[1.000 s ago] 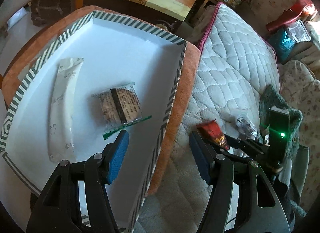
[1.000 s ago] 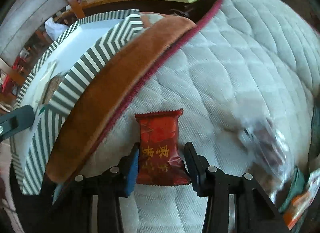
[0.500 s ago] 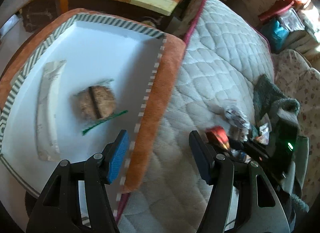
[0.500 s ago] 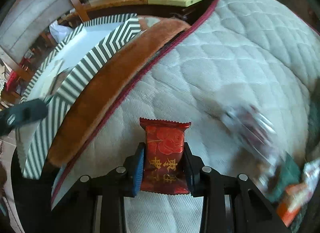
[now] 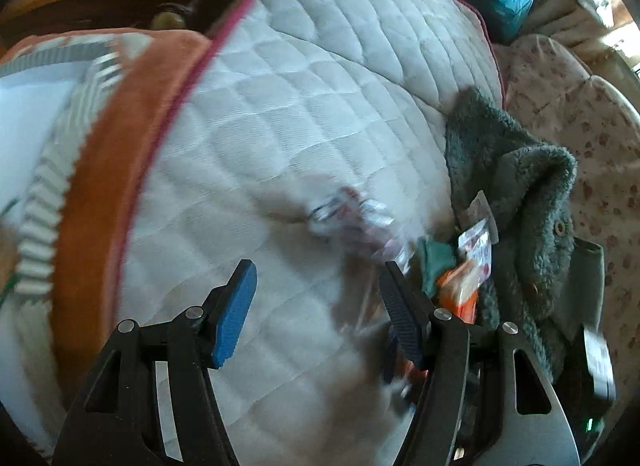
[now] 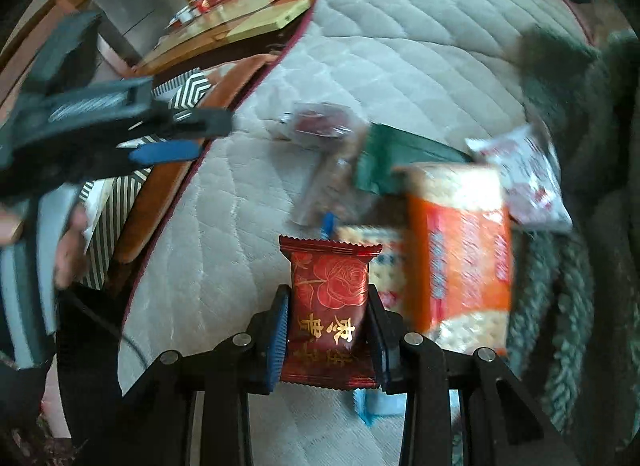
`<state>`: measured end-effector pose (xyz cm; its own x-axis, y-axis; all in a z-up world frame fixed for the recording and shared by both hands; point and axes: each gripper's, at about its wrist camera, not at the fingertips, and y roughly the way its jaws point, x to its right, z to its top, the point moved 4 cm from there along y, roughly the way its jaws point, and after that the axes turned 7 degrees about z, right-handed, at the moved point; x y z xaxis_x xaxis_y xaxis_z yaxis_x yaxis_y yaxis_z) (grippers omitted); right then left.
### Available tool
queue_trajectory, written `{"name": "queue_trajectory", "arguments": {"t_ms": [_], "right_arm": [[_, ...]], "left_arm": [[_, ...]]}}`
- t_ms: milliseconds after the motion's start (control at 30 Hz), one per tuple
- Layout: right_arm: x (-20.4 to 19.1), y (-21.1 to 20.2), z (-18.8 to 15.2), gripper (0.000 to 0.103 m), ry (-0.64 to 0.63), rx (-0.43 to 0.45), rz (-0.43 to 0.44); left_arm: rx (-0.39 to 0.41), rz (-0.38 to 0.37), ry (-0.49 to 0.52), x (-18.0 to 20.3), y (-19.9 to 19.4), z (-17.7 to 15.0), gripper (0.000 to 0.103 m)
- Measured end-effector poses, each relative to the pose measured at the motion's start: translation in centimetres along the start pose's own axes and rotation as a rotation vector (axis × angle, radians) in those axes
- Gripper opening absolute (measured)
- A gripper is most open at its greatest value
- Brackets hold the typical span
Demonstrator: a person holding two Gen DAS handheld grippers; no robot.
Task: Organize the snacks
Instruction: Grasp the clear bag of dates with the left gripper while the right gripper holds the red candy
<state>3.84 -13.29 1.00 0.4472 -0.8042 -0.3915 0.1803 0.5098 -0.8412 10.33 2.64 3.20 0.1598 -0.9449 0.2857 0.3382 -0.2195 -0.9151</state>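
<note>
My right gripper (image 6: pixel 328 302) is shut on a red snack packet with a gold rose (image 6: pixel 330 302), held above the quilted mattress (image 6: pixel 400 45). Beside it lie an orange cracker pack (image 6: pixel 460 262), a green packet (image 6: pixel 384 165), a white-and-red packet (image 6: pixel 528 181) and a clear-wrapped dark sweet (image 6: pixel 320 121). My left gripper (image 5: pixel 316 294) is open and empty above the mattress, near a blurred clear wrapper (image 5: pixel 352 221). It also shows in the right wrist view (image 6: pixel 160 137). The striped white box (image 5: pixel 24 121) sits at the left.
A grey-green fleece garment (image 5: pixel 520 201) lies at the right of the snack pile. The box rests on an orange-brown cushion (image 5: pixel 128 137). A wooden table (image 6: pixel 240 21) stands behind. A floral cushion (image 5: pixel 568 97) is at the far right.
My left gripper has swung right, from over the box to over the mattress beside the snack pile. My right gripper closed on the red packet and lifted it toward the pile side.
</note>
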Motion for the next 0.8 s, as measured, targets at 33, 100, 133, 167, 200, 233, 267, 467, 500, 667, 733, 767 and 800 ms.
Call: {"name": "queue_trajectory", "arguments": {"t_ms": [33,100,133,167,200,233,267,467,500,667,733,767,800], "right_arm": [[0.3,-0.2,-0.2,0.034,0.009,0.005,0.009],[0.7,-0.7,-0.4,0.034,0.011,0.009,0.016],[0.8,-0.7,-0.4,0.034,0.009,0.009,0.023],[0.8,-0.8,-0.4,0.034,0.009,0.012,0.03],[0.8,-0.8,-0.4,0.034,0.009,0.014,0.035],[0.8,-0.9,-0.5,0.034,0.009,0.017,0.045],[0.9,-1.0,-0.5,0.034,0.009,0.019,0.049],[1.3,-1.1,-0.4,0.034,0.021,0.039,0.076],[1.4,-1.1,-0.3,0.034,0.024,0.043,0.078],[1.2,-0.5,-1.0,0.034,0.006,0.005,0.059],[0.9,-1.2,-1.1,0.034,0.007,0.014,0.074],[0.6,-1.8,-1.0,0.038,-0.005,0.024,0.077],[0.3,-2.2,-1.2,0.046,-0.018,0.021,0.073]], "left_arm": [[-0.001,0.01,-0.002,0.4,0.5,0.4,0.064],[-0.004,0.013,-0.018,1.1,1.6,1.2,0.064],[-0.006,0.012,-0.023,1.3,2.0,1.5,0.064],[-0.011,0.022,-0.026,1.6,2.7,1.8,0.064],[-0.018,0.033,-0.028,1.7,3.3,2.0,0.064],[-0.025,0.038,-0.031,1.8,3.6,2.1,0.064],[-0.035,0.039,-0.039,1.9,4.2,2.2,0.064],[-0.056,0.05,-0.052,2.8,6.2,2.5,0.065],[-0.055,0.05,-0.052,2.8,6.4,2.6,0.065],[-0.049,0.043,-0.037,1.9,6.4,2.8,0.045],[-0.042,0.029,-0.031,1.7,6.5,2.8,0.039],[-0.04,0.026,-0.027,1.6,6.5,2.7,0.038],[-0.04,0.024,-0.023,1.6,6.5,2.7,0.034]]}}
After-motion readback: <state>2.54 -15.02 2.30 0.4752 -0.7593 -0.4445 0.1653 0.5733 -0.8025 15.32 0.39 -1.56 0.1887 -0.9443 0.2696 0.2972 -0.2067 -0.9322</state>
